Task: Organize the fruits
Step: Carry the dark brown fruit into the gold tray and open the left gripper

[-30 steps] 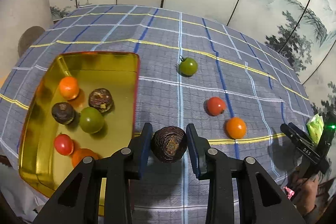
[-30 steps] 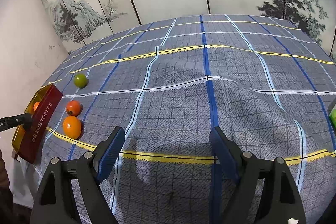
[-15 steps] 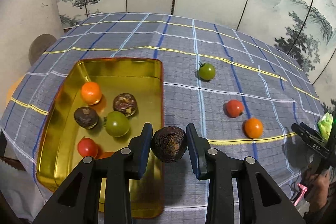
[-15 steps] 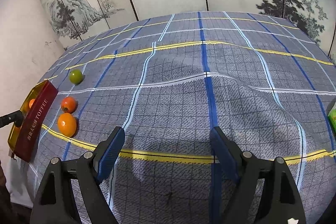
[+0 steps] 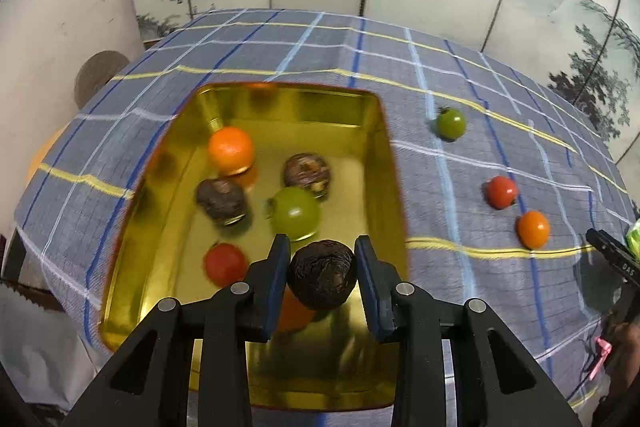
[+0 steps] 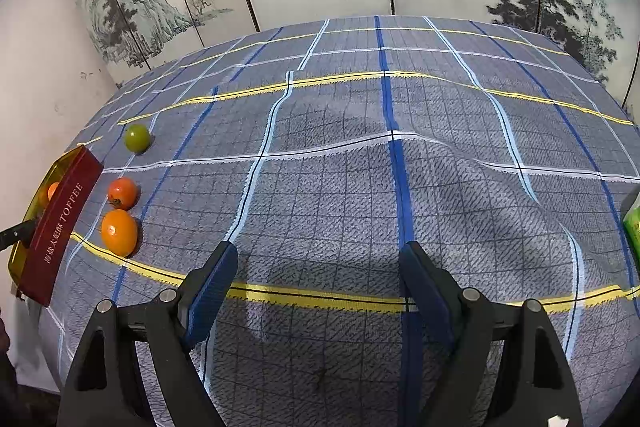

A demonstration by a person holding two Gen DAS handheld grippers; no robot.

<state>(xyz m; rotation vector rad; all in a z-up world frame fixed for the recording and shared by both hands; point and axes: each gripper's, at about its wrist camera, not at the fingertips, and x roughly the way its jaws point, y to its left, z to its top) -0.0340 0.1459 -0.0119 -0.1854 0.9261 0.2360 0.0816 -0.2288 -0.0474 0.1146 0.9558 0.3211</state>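
While the left gripper (image 5: 322,277) is hanging over the near part of the gold tray (image 5: 384,163), its two blue pads are pressing on either side of a dark wrinkled fruit (image 5: 322,275), which is sitting low and centre in the left wrist view, lifted clear of the tray floor as far as I can judge. Lying inside the tray are an orange fruit (image 5: 231,150), two more dark wrinkled fruits (image 5: 221,199), a green fruit (image 5: 295,213) and a red fruit (image 5: 225,263), with another orange one partly hidden under the left finger. Out on the checked cloth (image 5: 460,187), at the right of that view, a green tomato (image 5: 451,123), a red tomato (image 5: 501,191) and an orange tomato (image 5: 533,229) are waiting, well apart from the tray. The right gripper (image 6: 318,291) is hovering over bare cloth with its jaws spread wide and nothing between them. Judging by its shrivelled skin, the held fruit is probably light and fairly firm, though a hard squeeze could dent it; gripping across its widest part, as now, looks sound. The smooth round tomatoes look likely to roll and bruise, so taking each across its middle with gentle pressure seems wisest.
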